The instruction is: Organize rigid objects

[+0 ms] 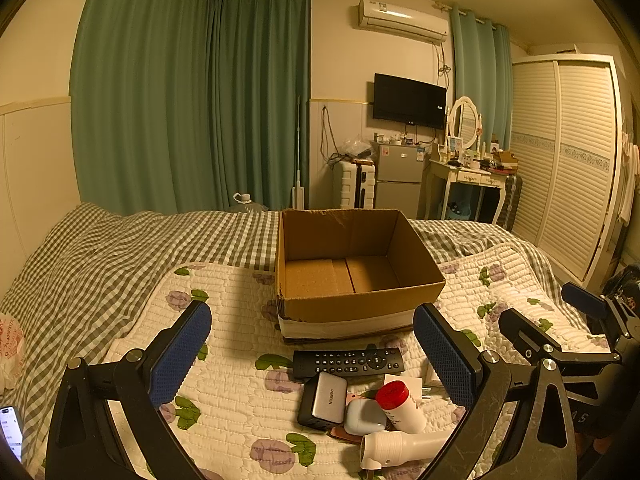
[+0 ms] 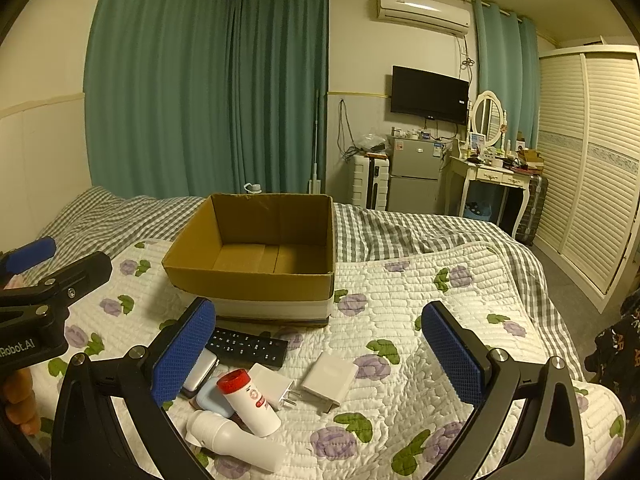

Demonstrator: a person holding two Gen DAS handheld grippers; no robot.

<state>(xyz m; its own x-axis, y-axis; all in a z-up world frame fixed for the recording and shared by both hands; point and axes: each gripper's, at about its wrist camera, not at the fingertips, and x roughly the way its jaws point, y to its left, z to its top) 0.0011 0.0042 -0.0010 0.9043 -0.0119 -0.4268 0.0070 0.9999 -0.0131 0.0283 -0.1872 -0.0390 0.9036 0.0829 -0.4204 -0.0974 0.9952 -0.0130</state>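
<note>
An open cardboard box point(image 1: 360, 308) point(image 2: 248, 288) stands on the bed, nothing visible inside. In front of it lie a black remote point(image 1: 347, 361) point(image 2: 248, 346), a grey UGREEN charger point(image 1: 325, 400), a small white case point(image 1: 365, 416), a white bottle with a red cap point(image 1: 400, 404) point(image 2: 248, 402), a white handheld device point(image 1: 400, 446) point(image 2: 236, 442) and two white plug adapters point(image 2: 330, 378) point(image 2: 274, 388). My left gripper point(image 1: 312, 360) is open above the pile, holding nothing. My right gripper point(image 2: 320, 356) is open above the adapters, holding nothing.
The bed has a white floral quilt point(image 2: 420, 360) over a checked cover point(image 1: 100, 264). A phone point(image 1: 10, 436) lies at the far left. Beyond the bed stand a fridge point(image 1: 400, 176), a dressing table point(image 1: 468, 176) and a wardrobe point(image 1: 568, 168).
</note>
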